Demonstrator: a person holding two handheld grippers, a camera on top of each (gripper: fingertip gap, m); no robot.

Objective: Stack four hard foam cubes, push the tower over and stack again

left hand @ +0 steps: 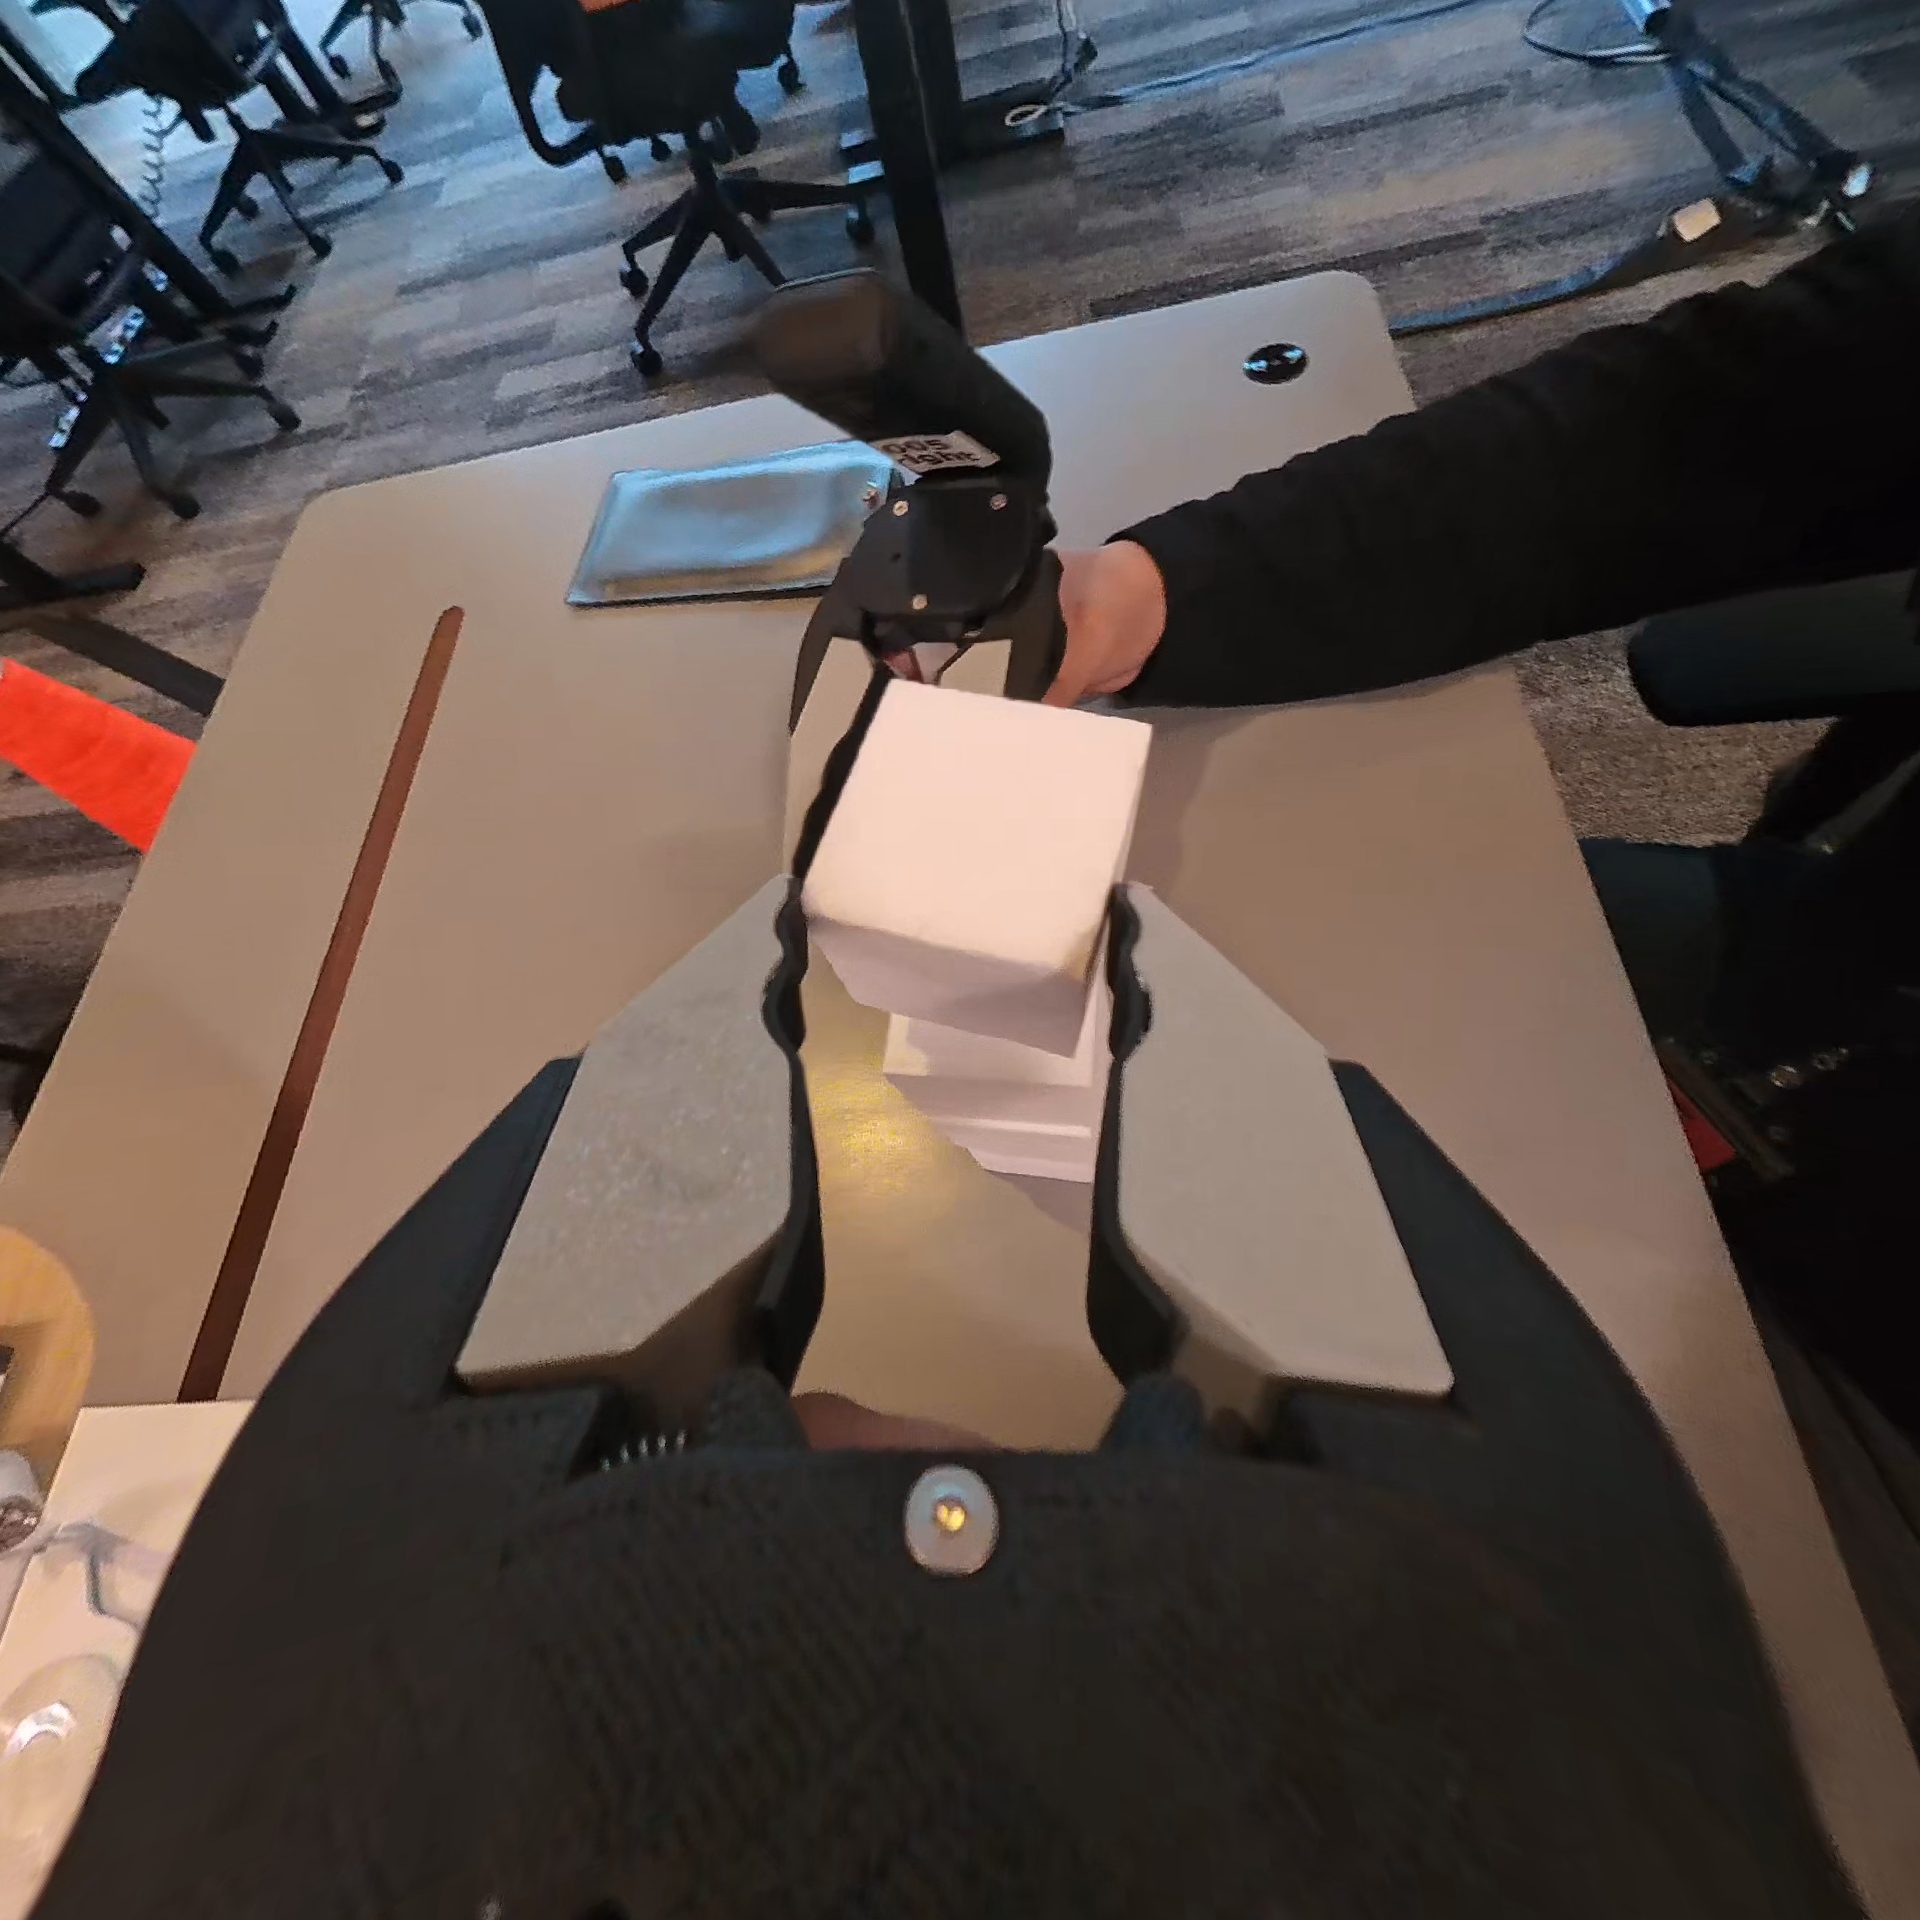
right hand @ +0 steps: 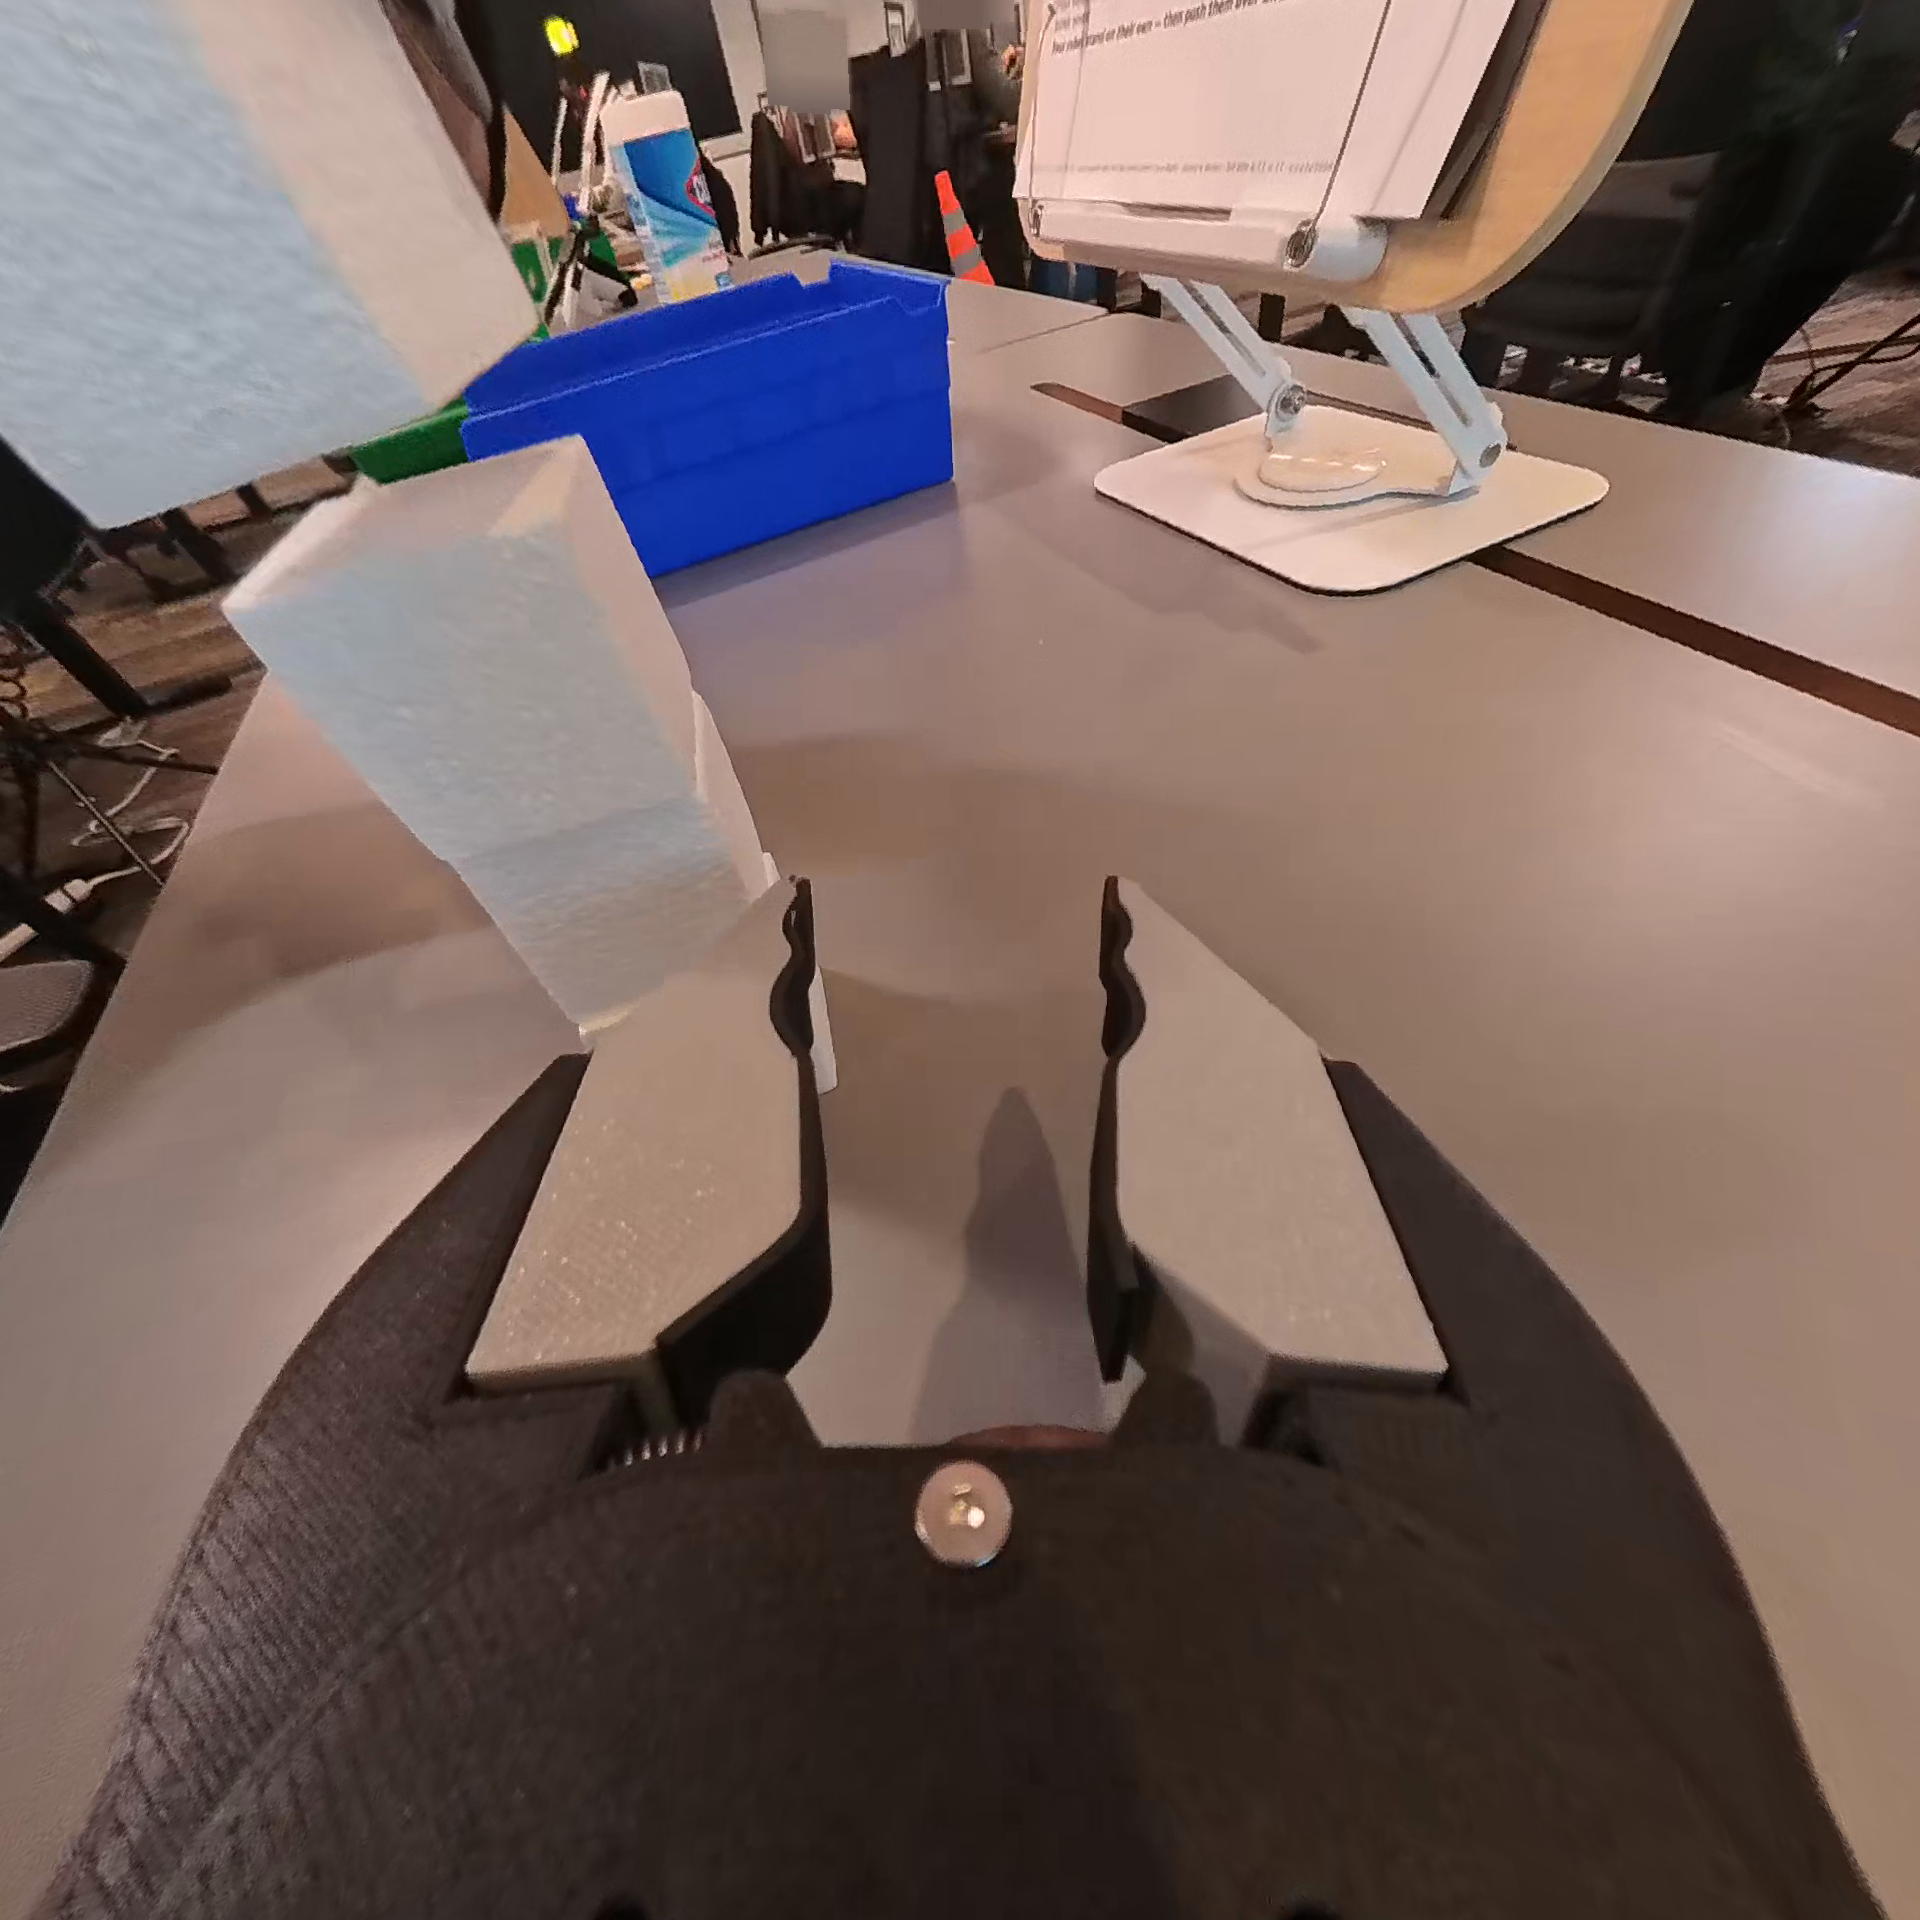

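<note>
While the left gripper (left hand: 951, 935) clamps the top cube (left hand: 977, 831) above the stack (left hand: 997, 1101), right gripper (right hand: 956, 966) apart, bare; next: lower squarely, release.

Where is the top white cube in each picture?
Left wrist view: the top cube is in the middle, between the left hand-held gripper's fingertips, above the stack.
Right wrist view: the top cube fills the upper left corner, above the stack.
Shared landmark: the white stack on the table, right under the cube.
</note>
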